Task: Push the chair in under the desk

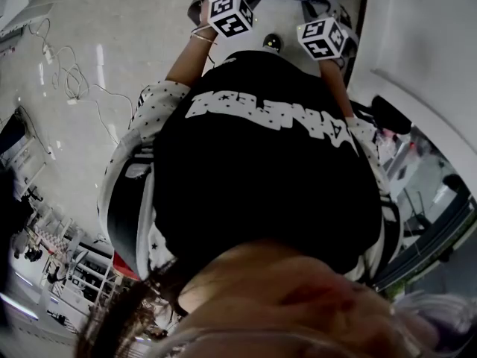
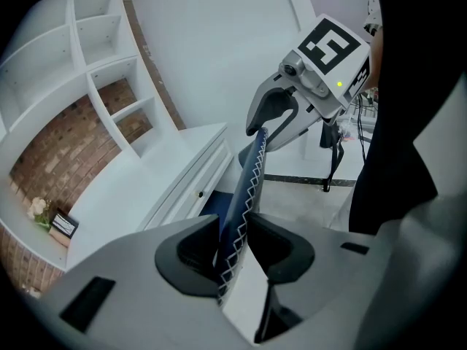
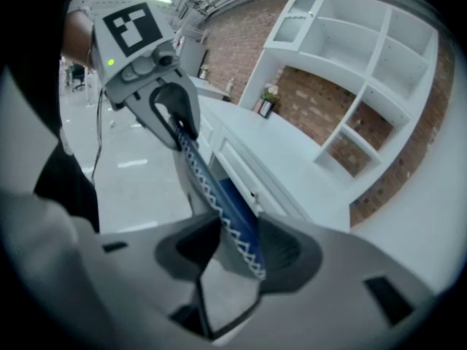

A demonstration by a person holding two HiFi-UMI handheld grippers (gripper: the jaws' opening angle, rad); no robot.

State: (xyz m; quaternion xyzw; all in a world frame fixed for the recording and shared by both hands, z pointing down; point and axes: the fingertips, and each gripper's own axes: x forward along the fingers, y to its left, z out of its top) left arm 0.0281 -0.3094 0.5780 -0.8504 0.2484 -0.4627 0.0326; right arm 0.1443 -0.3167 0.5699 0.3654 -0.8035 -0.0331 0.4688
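**A:** What is the left gripper (image 2: 233, 252) doing?

**B:** It is clamped on the top edge of the chair (image 2: 246, 184). The dark pads press on either side of a thin blue back edged with white zigzag stitching.

**A:** And the right gripper (image 3: 235, 250)?

**B:** It has the same hold further along that edge, with its jaws pinching the blue fabric. Each gripper view shows the other gripper gripping the far end of the edge, under its marker cube (image 2: 332, 44).

**A:** Where does the chair stand?

**B:** It is close against the front of the white desk (image 2: 139, 192), with its back just beside the drawers (image 2: 191, 184). A blue part shows below the desk's front edge. I cannot tell how far the seat reaches under.

**A:** What is on the desk?

**B:** The top is mostly bare and smooth. At the far end sit a small bunch of flowers (image 2: 36, 208) and a little framed card (image 2: 64, 226), side by side.

**A:** What is behind it?

**B:** White open shelves (image 2: 95, 64) stand against a red brick wall (image 2: 51, 152), with brick showing through the compartments.

**A:** And the rest of the room?

**B:** The floor (image 1: 127, 43) is pale and glossy and reflects the lights. White cables (image 1: 67, 77) trail loosely across it, well apart from the chair. In the head view the person's black shirt (image 1: 261, 170) fills the middle, with both marker cubes just beyond it.
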